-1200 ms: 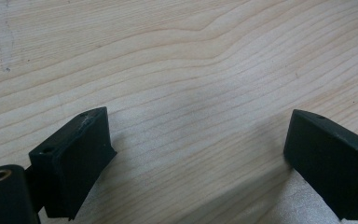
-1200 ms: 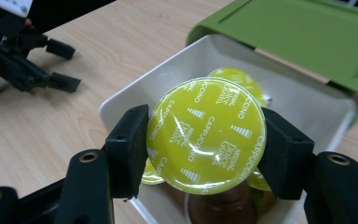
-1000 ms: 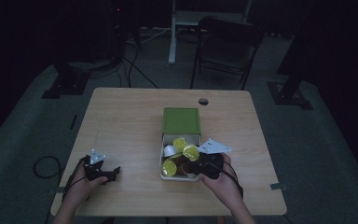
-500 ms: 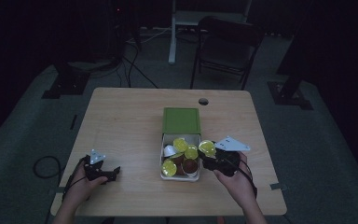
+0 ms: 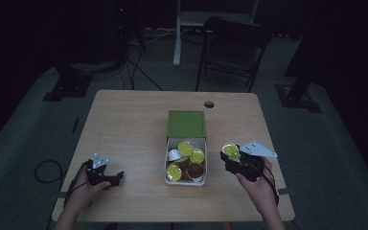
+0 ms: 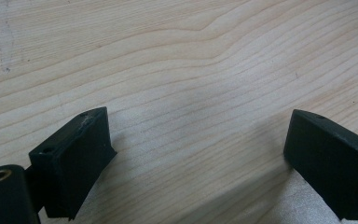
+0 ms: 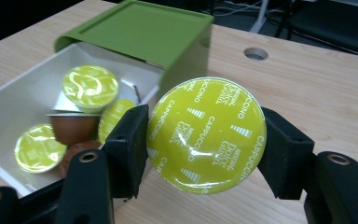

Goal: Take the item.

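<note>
My right gripper (image 5: 231,154) holds one coffee capsule (image 7: 206,134) between its two jaws; both pads press on the sides of the capsule, and the yellow-green foil lid with the word "Cappuccino" faces the camera. In the high view I see this capsule (image 5: 230,150) above the table (image 5: 124,129), just to the right of the white tray (image 5: 167,163), not touching it. The tray sticks out from its green sleeve (image 5: 186,123) and contains several more capsules (image 5: 197,155); I think five or six, but the light is poor. My left gripper (image 6: 196,158) rests near the table's front left corner, jaws wide apart, only bare wood between them.
</note>
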`<state>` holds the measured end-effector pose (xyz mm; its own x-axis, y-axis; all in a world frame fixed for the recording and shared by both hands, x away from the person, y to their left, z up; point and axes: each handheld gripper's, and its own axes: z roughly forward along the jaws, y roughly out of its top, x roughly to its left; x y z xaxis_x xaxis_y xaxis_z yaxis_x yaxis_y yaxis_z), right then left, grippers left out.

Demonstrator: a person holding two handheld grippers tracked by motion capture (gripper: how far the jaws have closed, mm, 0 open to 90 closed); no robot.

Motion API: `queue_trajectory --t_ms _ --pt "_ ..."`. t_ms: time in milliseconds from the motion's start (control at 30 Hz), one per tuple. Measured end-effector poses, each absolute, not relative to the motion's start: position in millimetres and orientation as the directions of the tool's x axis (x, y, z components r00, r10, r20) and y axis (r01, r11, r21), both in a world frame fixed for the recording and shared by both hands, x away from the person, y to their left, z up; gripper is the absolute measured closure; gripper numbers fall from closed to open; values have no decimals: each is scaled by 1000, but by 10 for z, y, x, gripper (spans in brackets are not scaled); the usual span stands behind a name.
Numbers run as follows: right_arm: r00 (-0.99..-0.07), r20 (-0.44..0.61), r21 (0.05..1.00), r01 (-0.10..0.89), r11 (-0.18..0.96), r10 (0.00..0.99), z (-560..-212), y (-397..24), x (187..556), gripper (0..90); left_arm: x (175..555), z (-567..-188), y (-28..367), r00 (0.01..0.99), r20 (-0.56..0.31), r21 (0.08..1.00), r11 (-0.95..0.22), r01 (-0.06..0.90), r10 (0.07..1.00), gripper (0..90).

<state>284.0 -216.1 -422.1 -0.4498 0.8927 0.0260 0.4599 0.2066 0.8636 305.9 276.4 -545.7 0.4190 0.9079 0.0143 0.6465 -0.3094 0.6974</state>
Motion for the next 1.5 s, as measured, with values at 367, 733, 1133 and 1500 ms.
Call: queue_trajectory --t_ms 367,733,1133,1500 --pt "-389 36 860 481 169 920 -4349 -2422 2830 398 3059 -5456 2764 419 15 697 -310 647 908 77" --pt "-330 29 843 515 154 943 -4549 -2601 2853 399 3059 -5457 2763 418 14 698 -308 646 908 77" --pt "-268 46 822 558 116 962 -4810 -2830 2895 398 3059 -5457 2763 418 14 698 -309 647 908 77" --pt "-190 28 789 607 95 981 -5057 -3076 2960 398 3059 -5457 2763 418 14 698 -309 647 908 77"
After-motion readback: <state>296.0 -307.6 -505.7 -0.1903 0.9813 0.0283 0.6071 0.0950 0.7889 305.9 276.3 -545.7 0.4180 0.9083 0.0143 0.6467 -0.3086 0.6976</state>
